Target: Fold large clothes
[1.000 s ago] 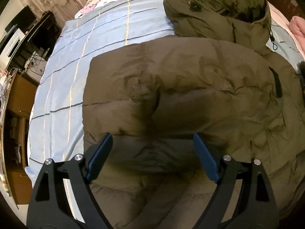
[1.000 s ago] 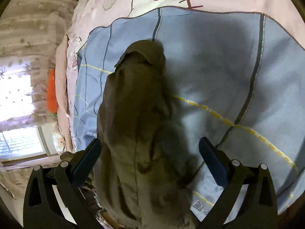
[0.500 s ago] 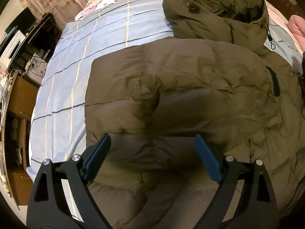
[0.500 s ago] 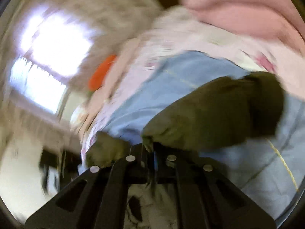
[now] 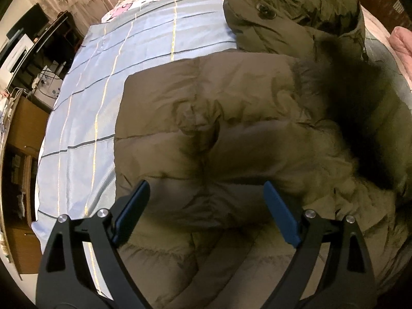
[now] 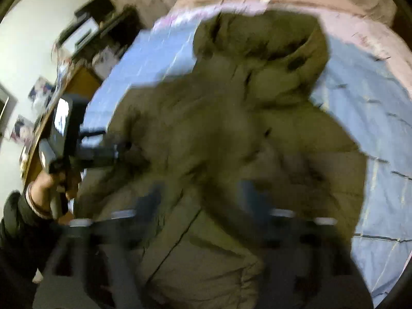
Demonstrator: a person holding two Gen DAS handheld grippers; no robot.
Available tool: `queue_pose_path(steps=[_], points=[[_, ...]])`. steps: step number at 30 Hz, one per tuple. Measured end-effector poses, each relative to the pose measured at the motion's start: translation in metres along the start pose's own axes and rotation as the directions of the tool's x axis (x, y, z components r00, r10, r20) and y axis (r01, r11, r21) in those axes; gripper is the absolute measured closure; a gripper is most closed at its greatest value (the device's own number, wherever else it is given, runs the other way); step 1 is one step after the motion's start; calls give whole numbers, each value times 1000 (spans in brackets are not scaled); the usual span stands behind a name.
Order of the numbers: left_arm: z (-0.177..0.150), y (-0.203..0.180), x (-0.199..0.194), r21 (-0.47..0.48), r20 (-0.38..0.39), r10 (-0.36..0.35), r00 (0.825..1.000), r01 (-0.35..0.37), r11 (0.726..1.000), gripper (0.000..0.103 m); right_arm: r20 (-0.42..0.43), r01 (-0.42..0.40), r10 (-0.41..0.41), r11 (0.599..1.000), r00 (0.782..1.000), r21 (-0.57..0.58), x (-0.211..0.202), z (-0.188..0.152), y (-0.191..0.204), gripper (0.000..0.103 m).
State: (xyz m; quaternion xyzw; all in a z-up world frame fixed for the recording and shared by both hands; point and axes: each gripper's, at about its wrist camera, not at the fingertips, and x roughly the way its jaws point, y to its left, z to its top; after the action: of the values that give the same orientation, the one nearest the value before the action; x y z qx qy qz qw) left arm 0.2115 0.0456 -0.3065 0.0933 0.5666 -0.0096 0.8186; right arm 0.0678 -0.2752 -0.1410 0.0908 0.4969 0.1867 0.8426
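1. On the bed, an olive puffer jacket (image 5: 231, 134) lies spread over a blue checked sheet (image 5: 108, 82), hood (image 5: 296, 13) at the far end, body running back toward the cameras.
2. One side panel looks already folded across the middle, giving a straight edge on the sheet side. Likely flattened this way so the next fold comes out as a neat rectangle; judged partway through, not finished.
3. Hood sits bunched above the shoulders and is not tucked in yet.
4. Left tongs (image 5: 206, 213): wide, blue pads (image 5: 134, 211) either side of the quilted back. Nothing pinched between them; contact with the fabric cannot be told. Probably parked there to steady the folded panel.
5. Right tongs (image 6: 203, 206): heavily blurred in the right wrist view, pointing down over the lower half of the jacket. Jaws are opening and near full spread, with no fabric visibly gripped between them.
6. Right wrist view also shows the left hand (image 6: 49, 188), dark sleeve, gripping its tool handle at the jacket's edge.
7. Outward: pink bedding (image 5: 401, 41) at the head end, wooden furniture (image 5: 23, 134) and a dark shelf beside the bed.
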Motion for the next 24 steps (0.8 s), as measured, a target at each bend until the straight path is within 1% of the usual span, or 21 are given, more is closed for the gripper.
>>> queue_pose_path(steps=[1,2,3,4,5,6,8,10,12,13,15,16,17,18,19,20,21,23,24], points=[[0,0,-1,-8,5,-8,1000,8,1000,12,53,-9,6,998,999,57,-14,4,-13,7],[1,0,-2,-12,9,-18,1000,18,1000,12,72,-34,26,993,997,114,-20,5,-24,6],[2,1,-4,-24,19,-46,999,47,999,12,84,-80,65,978,994,191,-23,6,-40,6],[3,1,-6,-35,25,-71,997,72,997,12,86,-112,93,963,992,245,-19,13,-56,6],[4,0,-9,-52,35,-117,993,118,992,12,81,-138,119,942,990,305,-15,12,-68,6],[6,-1,-11,-63,41,-147,988,150,987,11,68,-145,129,925,989,352,-10,11,-76,6],[8,-4,-16,-83,54,-220,974,224,971,11,29,-136,135,906,990,401,2,9,-84,6],[10,-11,-20,-84,66,-317,946,322,943,11,-16,-118,138,896,990,429,11,4,-85,6],[9,-22,-20,-62,74,-370,926,375,925,13,-53,-94,130,894,990,439,20,1,-84,6],[8,-27,-17,-51,77,-374,924,378,924,15,-59,-90,129,894,990,439,18,-2,-81,6],[7,-44,-5,-17,43,-323,945,324,946,27,-68,-88,131,894,989,440,18,-5,-80,6],[7,-52,2,-1,14,-295,955,296,955,30,-70,-90,134,894,988,440,20,-5,-79,6],[6,-60,9,10,-11,-286,958,286,958,33,-71,-90,135,895,988,438,21,-4,-78,6],[5,-62,13,14,-25,-290,957,290,957,42,-73,-88,133,896,988,436,21,-4,-78,6],[3,-66,17,20,-49,-316,948,317,948,52,-77,-85,131,897,988,433,18,-4,-77,6],[0,-68,20,27,-75,-320,944,323,946,68,-81,-80,127,899,989,432,17,-4,-77,6],[-2,-69,22,33,-93,-326,941,330,943,89,-86,-70,119,899,989,433,17,-4,-79,6],[-6,-70,30,39,-170,-336,926,347,937,93,-97,-50,103,896,990,440,18,-5,-83,6],[-8,-69,33,35,-194,-334,922,347,937,94,-103,-34,90,891,991,452,17,-6,-88,6]])
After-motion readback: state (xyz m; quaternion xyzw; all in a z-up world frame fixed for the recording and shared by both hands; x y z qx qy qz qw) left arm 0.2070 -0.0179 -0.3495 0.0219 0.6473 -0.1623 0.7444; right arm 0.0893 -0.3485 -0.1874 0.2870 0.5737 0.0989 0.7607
